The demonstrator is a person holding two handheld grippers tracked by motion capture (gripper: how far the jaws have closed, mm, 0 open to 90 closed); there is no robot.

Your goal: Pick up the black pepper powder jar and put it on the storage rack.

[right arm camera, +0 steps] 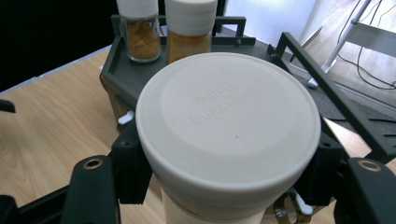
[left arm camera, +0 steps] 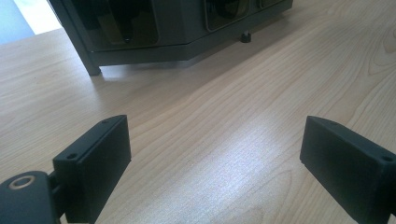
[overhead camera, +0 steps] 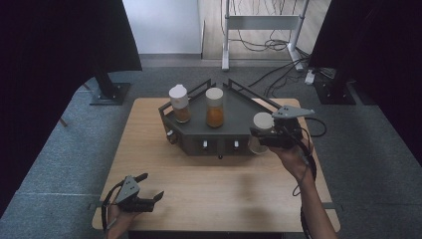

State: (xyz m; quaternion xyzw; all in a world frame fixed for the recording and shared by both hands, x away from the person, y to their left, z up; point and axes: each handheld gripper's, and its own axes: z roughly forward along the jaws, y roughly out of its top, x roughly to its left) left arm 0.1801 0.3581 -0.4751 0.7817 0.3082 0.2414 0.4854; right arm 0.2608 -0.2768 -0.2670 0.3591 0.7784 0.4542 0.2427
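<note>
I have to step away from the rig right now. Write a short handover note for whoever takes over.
Right gripper: shut on the white-capped jar, held off the table at the rack's front right corner.
Left gripper: open, holding nothing, low over the table near its front left.
Done: two spice jars, one and the other, stand on the rack.
Left: probably set the held jar on the rack beside them, then release.

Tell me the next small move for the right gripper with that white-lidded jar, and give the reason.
Probably carry the white-lidded jar over the rack and lower it beside the two spice jars standing there. The right gripper clamps it at the rack's front right edge, where bare tray space lies; the left gripper rests open.
</note>
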